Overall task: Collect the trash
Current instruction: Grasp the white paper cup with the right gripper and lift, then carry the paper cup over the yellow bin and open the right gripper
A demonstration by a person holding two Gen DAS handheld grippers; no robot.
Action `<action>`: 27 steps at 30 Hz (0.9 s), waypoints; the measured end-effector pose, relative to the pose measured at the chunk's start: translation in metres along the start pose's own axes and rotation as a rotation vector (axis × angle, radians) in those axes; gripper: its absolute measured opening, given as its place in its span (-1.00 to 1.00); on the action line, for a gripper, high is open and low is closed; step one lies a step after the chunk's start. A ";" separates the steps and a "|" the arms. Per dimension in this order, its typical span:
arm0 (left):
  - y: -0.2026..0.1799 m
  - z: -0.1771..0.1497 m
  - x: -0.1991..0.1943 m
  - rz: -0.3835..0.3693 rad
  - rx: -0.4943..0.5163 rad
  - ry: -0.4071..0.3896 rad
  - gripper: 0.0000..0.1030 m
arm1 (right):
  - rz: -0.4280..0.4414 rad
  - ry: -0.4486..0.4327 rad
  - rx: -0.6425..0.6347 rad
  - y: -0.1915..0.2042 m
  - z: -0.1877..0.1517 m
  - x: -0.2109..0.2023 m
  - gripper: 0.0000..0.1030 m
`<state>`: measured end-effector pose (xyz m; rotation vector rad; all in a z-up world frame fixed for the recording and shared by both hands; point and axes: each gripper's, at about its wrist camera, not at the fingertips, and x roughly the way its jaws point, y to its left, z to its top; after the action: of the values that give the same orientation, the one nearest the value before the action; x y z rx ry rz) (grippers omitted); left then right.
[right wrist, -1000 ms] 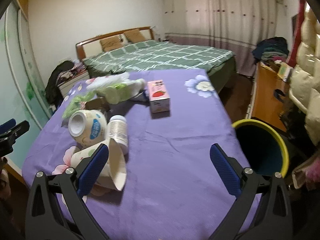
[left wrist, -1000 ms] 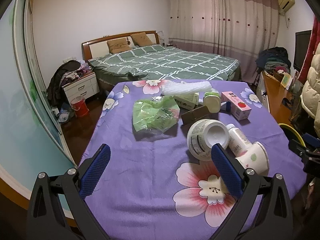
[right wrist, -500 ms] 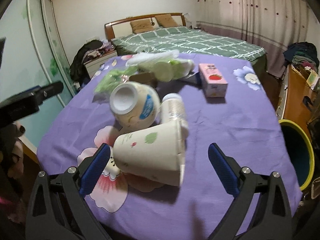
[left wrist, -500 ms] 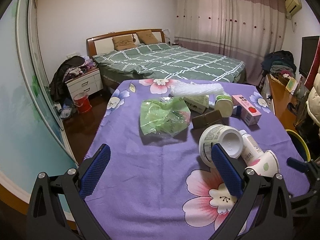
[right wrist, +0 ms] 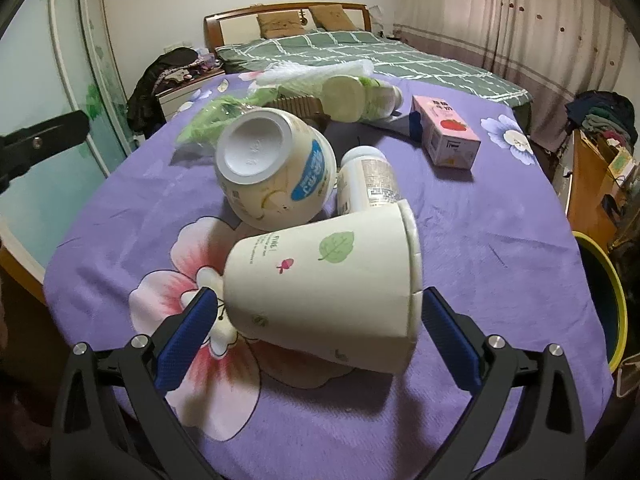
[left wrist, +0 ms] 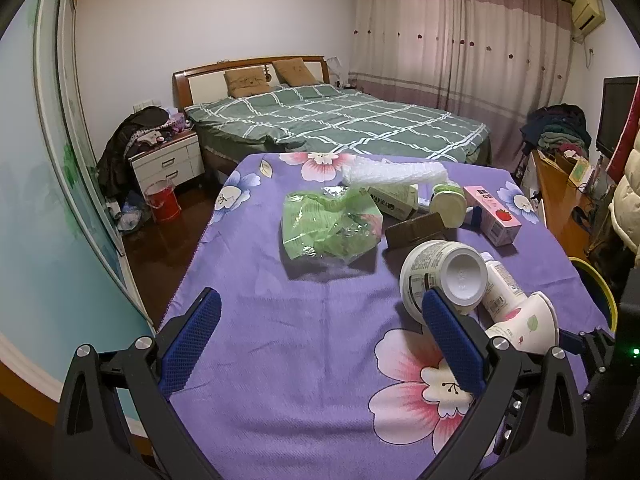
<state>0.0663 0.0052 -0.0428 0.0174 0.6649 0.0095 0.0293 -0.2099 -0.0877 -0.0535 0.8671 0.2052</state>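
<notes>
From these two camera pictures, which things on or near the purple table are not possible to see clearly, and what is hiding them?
- Inside of the yellow-rimmed dark bin: right wrist view, cut off by the frame edge; contents not visible.
- Small print on the white plastic bottle: right wrist view, too small, partly behind the leaf-printed paper cup.
- Brown ridged cardboard piece: left wrist view, partly behind the round white tub.
- Contents of the crumpled green plastic bag: left wrist view, hidden by folds.

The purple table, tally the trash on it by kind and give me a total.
Paper cup: 1
Round tub: 1
Bottles: 2
Boxes: 2
Green plastic bag: 1
Bubble wrap roll: 1
Brown cardboard piece: 1
Total: 9, counting only what is clearly visible.
</notes>
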 end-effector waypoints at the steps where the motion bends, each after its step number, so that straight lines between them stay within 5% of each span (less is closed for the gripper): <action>1: 0.000 -0.001 0.000 0.000 -0.001 0.000 0.93 | -0.003 -0.005 0.004 -0.001 0.000 0.001 0.75; 3: 0.001 -0.001 0.001 0.001 -0.003 0.002 0.93 | -0.002 0.001 0.005 -0.003 0.000 0.002 0.50; 15: -0.015 -0.003 0.007 -0.018 0.031 0.019 0.93 | 0.023 -0.078 0.012 -0.023 -0.003 -0.030 0.50; 21: -0.028 -0.003 0.012 -0.042 0.052 0.034 0.93 | -0.093 -0.133 0.120 -0.079 0.003 -0.049 0.50; 27: -0.043 -0.002 0.017 -0.058 0.079 0.044 0.93 | -0.289 -0.158 0.319 -0.180 0.003 -0.056 0.50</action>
<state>0.0791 -0.0376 -0.0558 0.0746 0.7089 -0.0724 0.0330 -0.3950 -0.0496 0.1334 0.7165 -0.1985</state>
